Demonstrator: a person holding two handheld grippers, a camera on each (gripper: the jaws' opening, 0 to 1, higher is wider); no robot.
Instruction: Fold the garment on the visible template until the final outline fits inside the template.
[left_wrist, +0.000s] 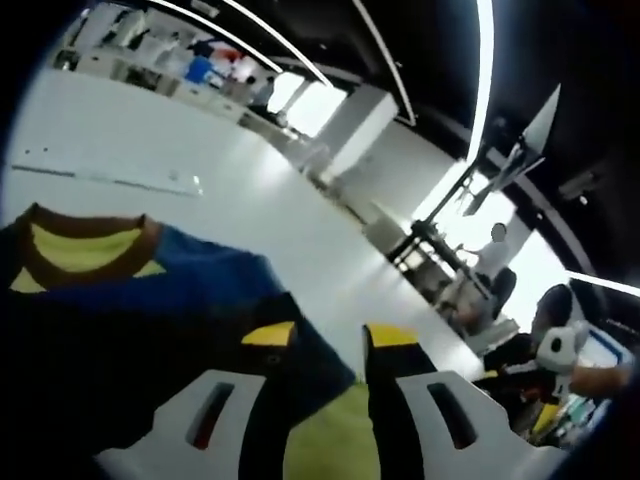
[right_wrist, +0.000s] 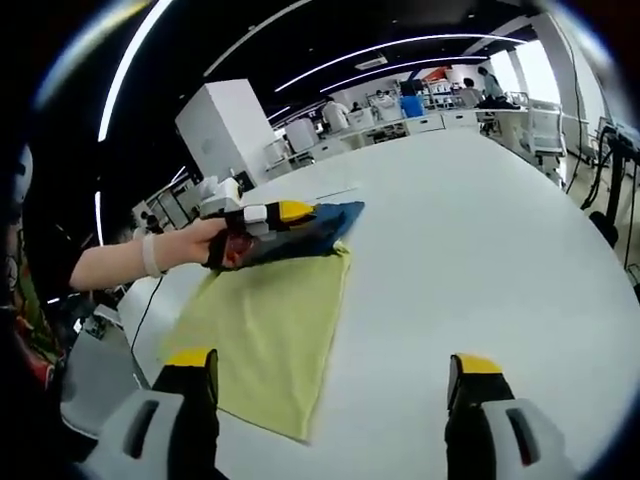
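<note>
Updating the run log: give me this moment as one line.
left gripper: shut on garment, lifted | right gripper: open, over table | template: flat, uncovered

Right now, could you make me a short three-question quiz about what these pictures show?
1. True or false: the right claw is gripping the blue garment.
2. What colour is the flat cloth under the garment? A) red B) yellow-green C) white
3. Fill in: in the right gripper view, the left claw is shut on the ____.

Key: 1 false, it hovers open above the white table; 2 B; 3 garment, whose brown collar shows in the left gripper view.
</note>
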